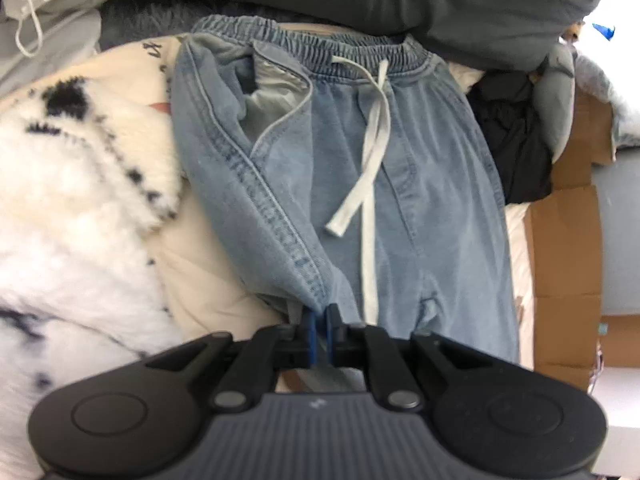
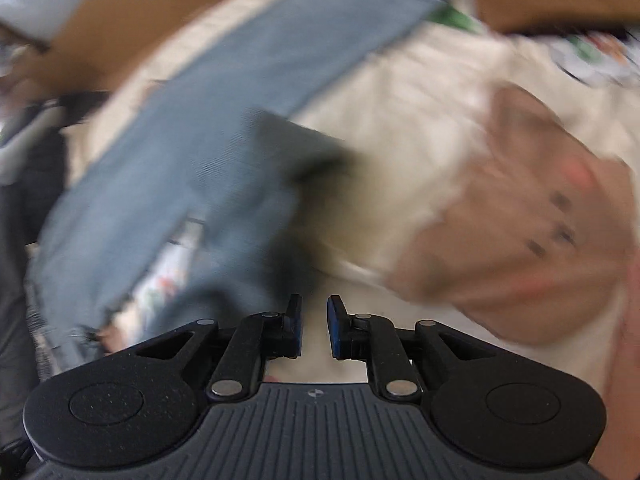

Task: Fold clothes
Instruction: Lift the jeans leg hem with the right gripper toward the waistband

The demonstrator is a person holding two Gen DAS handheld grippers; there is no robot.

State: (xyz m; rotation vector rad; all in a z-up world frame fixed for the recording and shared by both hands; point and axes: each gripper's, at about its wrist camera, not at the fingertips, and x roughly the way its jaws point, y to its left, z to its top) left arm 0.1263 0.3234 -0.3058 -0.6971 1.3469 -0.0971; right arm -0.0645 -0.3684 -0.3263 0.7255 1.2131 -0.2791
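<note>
The left tongs [image 1: 319, 322] are pinched shut on a fold of the jeans [image 1: 340, 184], the blue pads gripping the stitched side seam where the fabric bunches up. No brand or readable label shows on the jeans; a few dark marks on the cream quilt [image 1: 140, 64] beside the waistband may be writing, but they are too blurred to read. The jeans are light, washed-blue denim with an elastic gathered waistband [image 1: 312, 46], a white drawstring [image 1: 370, 168] hanging loose down the front, and a pocket gaping open to show pale grey lining. They lie flat on the quilt with their long axis running straight away from the left tongs, waistband at the far end. A fluffy white blanket [image 1: 72, 208] with black spots lies left of the jeans, a black garment [image 1: 512, 136] and brown cardboard [image 1: 568, 248] to their right.

The right tongs [image 2: 314, 326] stand parted with nothing between the pads. Beyond them, in a heavily smeared view, a long strip of the same blue denim [image 2: 224, 92] runs diagonally across the quilt.
</note>
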